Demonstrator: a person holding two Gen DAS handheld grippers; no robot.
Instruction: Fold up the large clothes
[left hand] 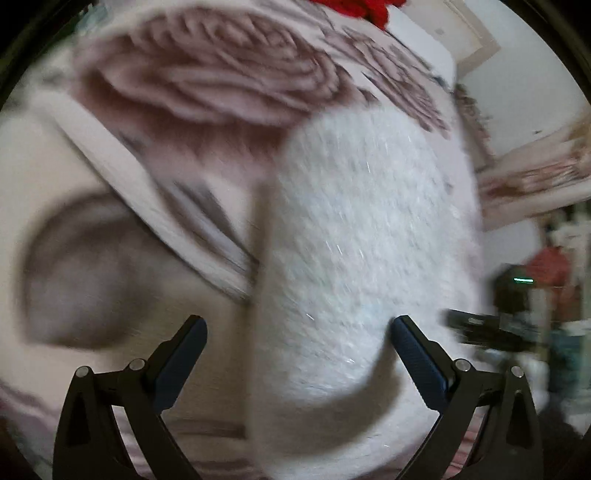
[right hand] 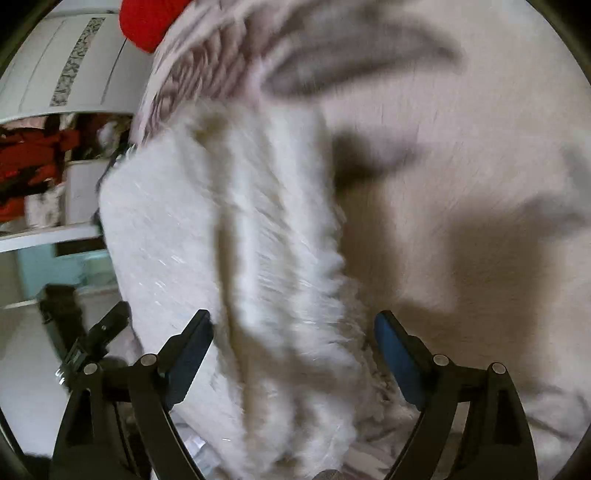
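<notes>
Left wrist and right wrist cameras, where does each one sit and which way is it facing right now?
Left wrist view: sits on the left claw, angled down at the white fuzzy garment lying on the rose-print bedspread; both its fingers show, spread apart.
Right wrist view: sits on the right claw, angled down at the same garment's fluffy edge; its fingers show, spread apart, nothing gripped.
Shared: the garment, the bedspread, a red item at the top, and each view catches the other claw at its edge.
</notes>
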